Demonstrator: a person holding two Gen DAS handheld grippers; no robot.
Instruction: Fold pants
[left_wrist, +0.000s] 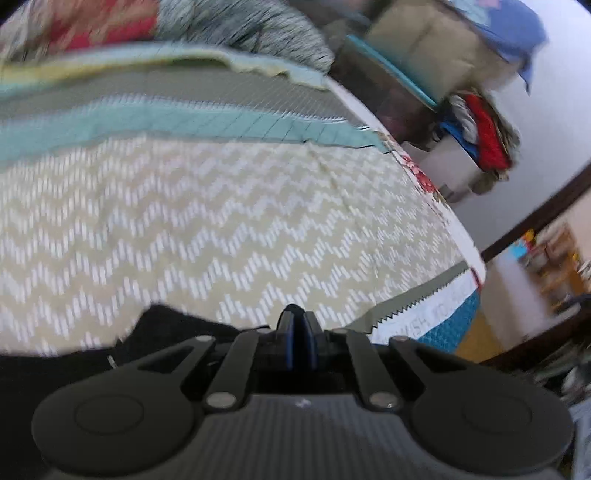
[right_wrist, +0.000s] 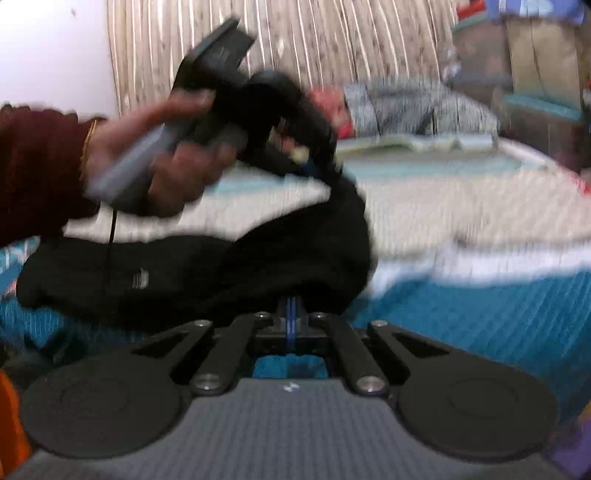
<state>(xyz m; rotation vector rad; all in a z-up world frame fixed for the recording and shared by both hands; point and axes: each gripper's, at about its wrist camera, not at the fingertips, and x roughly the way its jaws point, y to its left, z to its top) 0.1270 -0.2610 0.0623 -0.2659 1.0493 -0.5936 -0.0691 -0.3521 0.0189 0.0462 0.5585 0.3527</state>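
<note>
**Both tongs pinch the black pants over the bed**

Left tongs (left_wrist: 300, 325) sit pressed together in their own view, and the right wrist view shows them (right_wrist: 314, 162) held up by a hand (right_wrist: 162, 158) in a maroon sleeve, their tips nipping the top of the pants (right_wrist: 229, 269). Right tongs (right_wrist: 291, 306) are pressed together too, their tips buried in the lower edge of the same cloth.

From left to right: the pants hang as a dark bunched mass from the left tongs down to the right ones, over the quilt (right_wrist: 480, 325); in the left wrist view only a black corner of them (left_wrist: 173, 328) shows, just left of the tips, against the zigzag part of the quilt (left_wrist: 221, 229). A grey furry blanket (left_wrist: 251, 29) lies at the head of the bed. Right of the bed a white bin (left_wrist: 454, 166) holds crumpled red, blue and grey clothes. Above it stands a dark box with a teal rim (left_wrist: 391, 81); its contents are too blurred to tell.
</note>
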